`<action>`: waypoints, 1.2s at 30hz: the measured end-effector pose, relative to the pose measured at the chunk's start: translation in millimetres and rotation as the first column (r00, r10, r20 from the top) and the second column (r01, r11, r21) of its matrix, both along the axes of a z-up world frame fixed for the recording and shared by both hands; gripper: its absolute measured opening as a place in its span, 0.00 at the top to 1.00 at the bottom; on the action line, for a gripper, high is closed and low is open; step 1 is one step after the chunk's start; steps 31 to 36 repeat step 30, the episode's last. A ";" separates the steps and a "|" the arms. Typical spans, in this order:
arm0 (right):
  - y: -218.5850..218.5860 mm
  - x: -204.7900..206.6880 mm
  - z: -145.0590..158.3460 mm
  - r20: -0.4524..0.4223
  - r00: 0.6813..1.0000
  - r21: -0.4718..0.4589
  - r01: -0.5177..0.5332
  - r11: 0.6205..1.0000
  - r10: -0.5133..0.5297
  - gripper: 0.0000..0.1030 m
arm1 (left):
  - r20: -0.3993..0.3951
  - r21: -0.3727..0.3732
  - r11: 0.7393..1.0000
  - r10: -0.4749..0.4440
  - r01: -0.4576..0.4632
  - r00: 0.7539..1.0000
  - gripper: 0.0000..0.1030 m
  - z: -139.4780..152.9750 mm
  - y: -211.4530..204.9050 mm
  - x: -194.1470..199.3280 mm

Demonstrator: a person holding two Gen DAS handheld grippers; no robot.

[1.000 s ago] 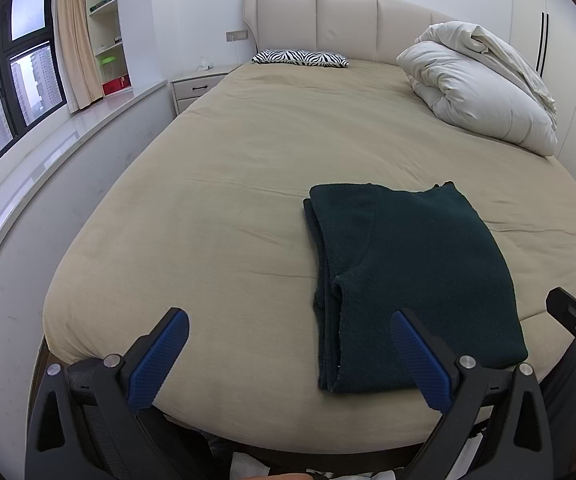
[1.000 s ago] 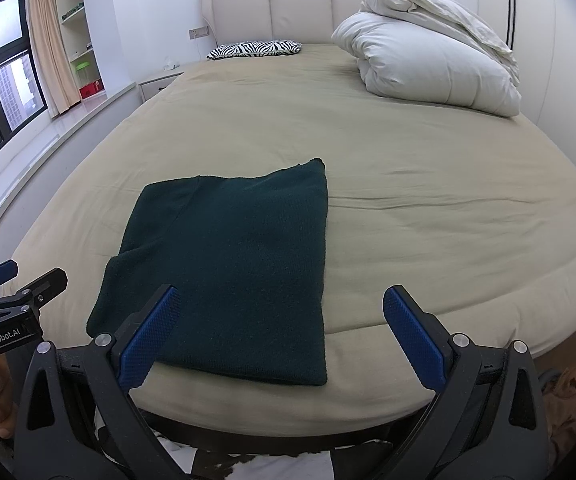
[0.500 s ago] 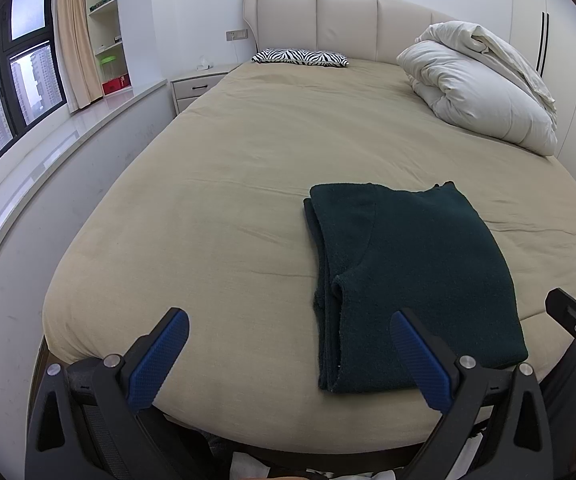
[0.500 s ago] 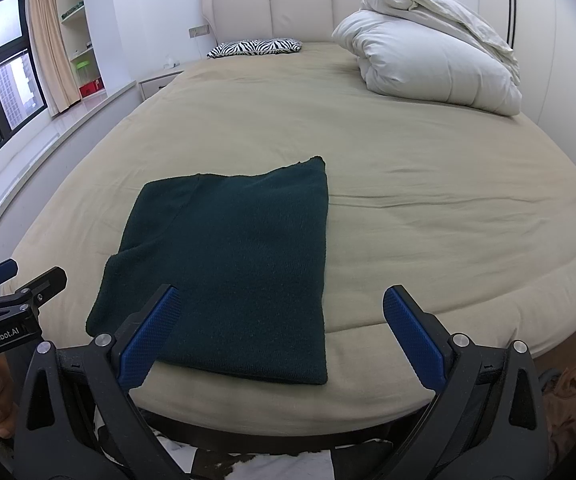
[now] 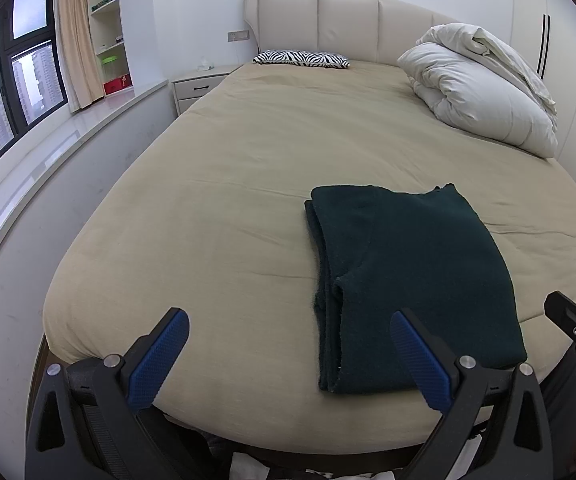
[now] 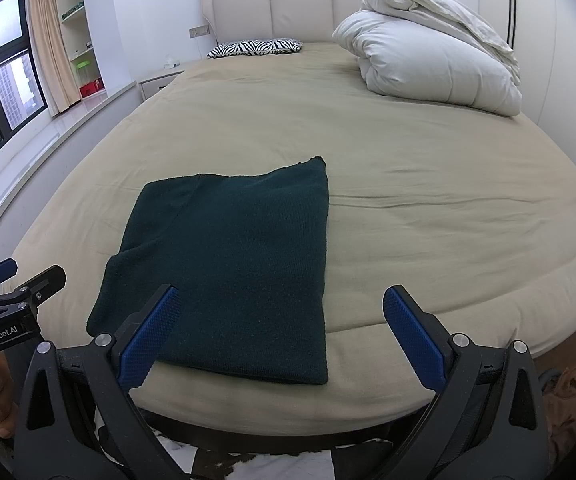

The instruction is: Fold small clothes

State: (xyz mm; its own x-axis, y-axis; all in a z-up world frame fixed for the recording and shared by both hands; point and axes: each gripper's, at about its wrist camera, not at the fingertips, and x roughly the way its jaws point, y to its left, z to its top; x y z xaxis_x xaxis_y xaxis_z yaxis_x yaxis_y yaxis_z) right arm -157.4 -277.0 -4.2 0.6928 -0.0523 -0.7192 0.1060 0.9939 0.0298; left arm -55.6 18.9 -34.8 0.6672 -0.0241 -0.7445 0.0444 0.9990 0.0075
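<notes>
1. Plainly between folds: the dark green garment (image 5: 412, 288) lies already doubled into a flat rectangle on the bed (image 5: 224, 184), near the foot edge and well apart from the headboard (image 5: 348, 24).
2. Left gripper (image 5: 288, 354): fingers spread wide, nothing held, hanging off the foot edge just short of the garment's near left corner.
3. Right gripper (image 6: 284, 334): also spread wide, empty, over the garment's near edge but not touching it.
4. Orientation: long axis runs from the foot edge toward the headboard. Stacked layer edges show along the side nearer the window (image 5: 16, 92); the opposite side looks like one smooth edge. The far corner on that side is slightly ragged.
5. Likely next: each gripper closes on a near corner, catching all layers, then carries the near edge toward the headboard to halve the length.
6. Watch: a shallow pinch may lift only the top layer.
7. White duvet (image 6: 428, 56) sits by the headboard, well clear.
</notes>
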 end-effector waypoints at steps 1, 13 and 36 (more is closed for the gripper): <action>0.2 0.2 -0.3 0.000 1.000 0.000 0.000 1.000 0.000 0.00 | -0.001 0.000 1.000 0.000 0.000 1.000 0.00 0.0 0.1 0.0; 0.4 0.0 -0.2 -0.002 1.000 0.000 0.000 1.000 0.000 0.00 | -0.010 -0.003 1.000 0.002 -0.002 1.000 0.00 -0.2 0.8 -0.4; 1.6 -2.9 -6.8 -0.011 1.000 0.001 -0.006 1.000 0.006 0.00 | -0.009 0.003 1.000 0.004 -0.004 1.000 0.00 -3.2 0.4 -0.3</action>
